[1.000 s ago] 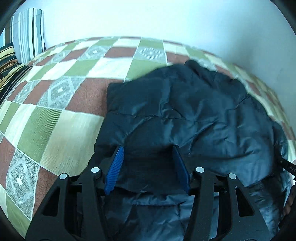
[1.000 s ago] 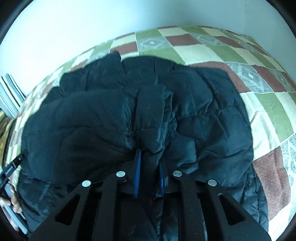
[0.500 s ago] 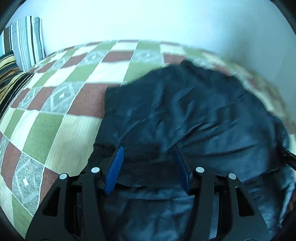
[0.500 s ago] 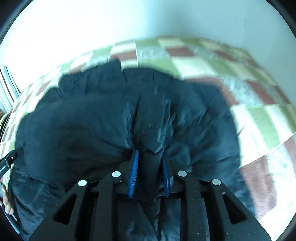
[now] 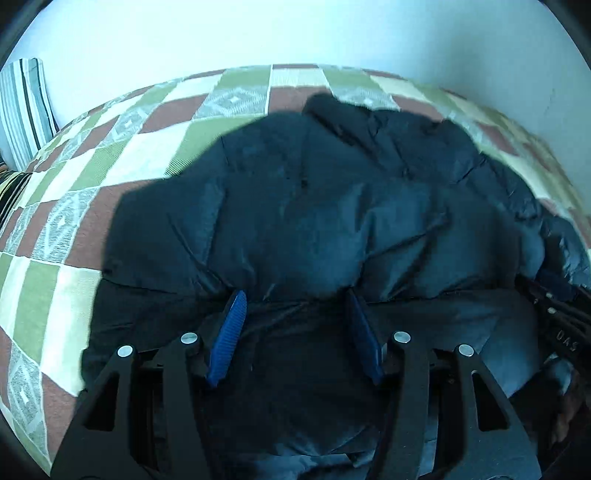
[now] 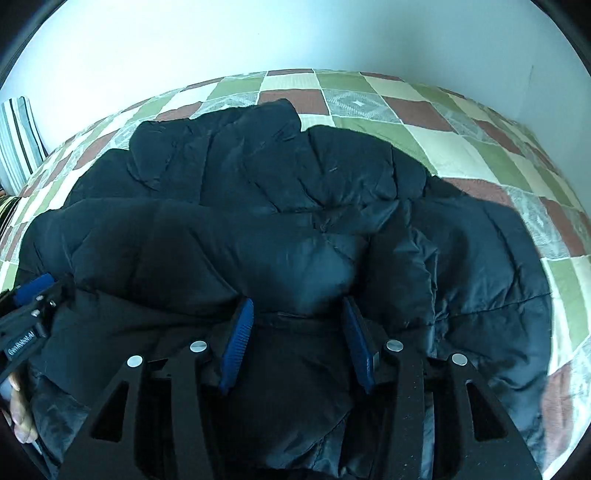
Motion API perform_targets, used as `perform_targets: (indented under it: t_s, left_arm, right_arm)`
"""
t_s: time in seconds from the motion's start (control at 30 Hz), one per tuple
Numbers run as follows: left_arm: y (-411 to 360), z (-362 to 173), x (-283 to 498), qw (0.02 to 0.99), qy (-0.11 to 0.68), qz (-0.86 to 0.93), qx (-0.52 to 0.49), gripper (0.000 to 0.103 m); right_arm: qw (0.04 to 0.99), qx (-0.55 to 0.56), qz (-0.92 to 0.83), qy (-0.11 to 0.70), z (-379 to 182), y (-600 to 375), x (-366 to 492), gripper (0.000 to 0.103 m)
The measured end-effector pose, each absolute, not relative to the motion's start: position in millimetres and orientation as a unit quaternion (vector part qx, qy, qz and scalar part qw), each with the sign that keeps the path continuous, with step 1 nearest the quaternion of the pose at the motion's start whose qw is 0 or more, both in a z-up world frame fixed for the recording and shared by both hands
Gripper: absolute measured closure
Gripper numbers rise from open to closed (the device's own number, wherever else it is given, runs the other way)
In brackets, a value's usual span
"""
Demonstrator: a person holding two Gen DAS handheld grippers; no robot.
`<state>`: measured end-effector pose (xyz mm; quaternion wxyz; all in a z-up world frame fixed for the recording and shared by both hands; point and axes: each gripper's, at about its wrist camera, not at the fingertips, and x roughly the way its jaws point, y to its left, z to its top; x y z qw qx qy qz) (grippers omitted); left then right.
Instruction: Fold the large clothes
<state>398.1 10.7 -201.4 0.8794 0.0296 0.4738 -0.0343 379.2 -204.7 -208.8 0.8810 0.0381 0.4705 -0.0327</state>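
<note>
A dark puffer jacket (image 6: 295, 229) lies folded on a checked bedspread (image 6: 424, 122). The right gripper (image 6: 297, 314) is opening, and the left gripper (image 5: 295, 306) is spread; padded fabric bulges between each pair of blue pads, unpinched.

The jacket (image 6: 295, 229) lies on the bedspread (image 6: 436, 140) — a pillow (image 6: 16, 144) far left, wall (image 6: 258, 33) behind.

1. The bed (image 6: 424, 125) is covered with a checkered cover of green, brown, cream and grey squares.
2. A dark puffy jacket (image 6: 295, 206) lies directly on the cover, partly folded.
3. A striped pillow (image 5: 26, 110) stands at the bed's far left edge.
</note>
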Motion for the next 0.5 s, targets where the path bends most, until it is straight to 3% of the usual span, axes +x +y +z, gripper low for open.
perform_targets:
  t_s: [0.27,0.5]
  left_arm:
    - [11.9,-166.3,362.3,0.9,0.434,-0.031,0.017,0.047]
    - [5.2,-197.9,370.6,0.877,0.477,-0.043,0.035,0.046]
  right_arm:
    - [0.899,0.03,-0.035,0.435,-173.9,-195.6,346.1,0.053]
    - [0.885,0.021,-0.029,0.464,-204.5,-193.5,349.4,0.051]
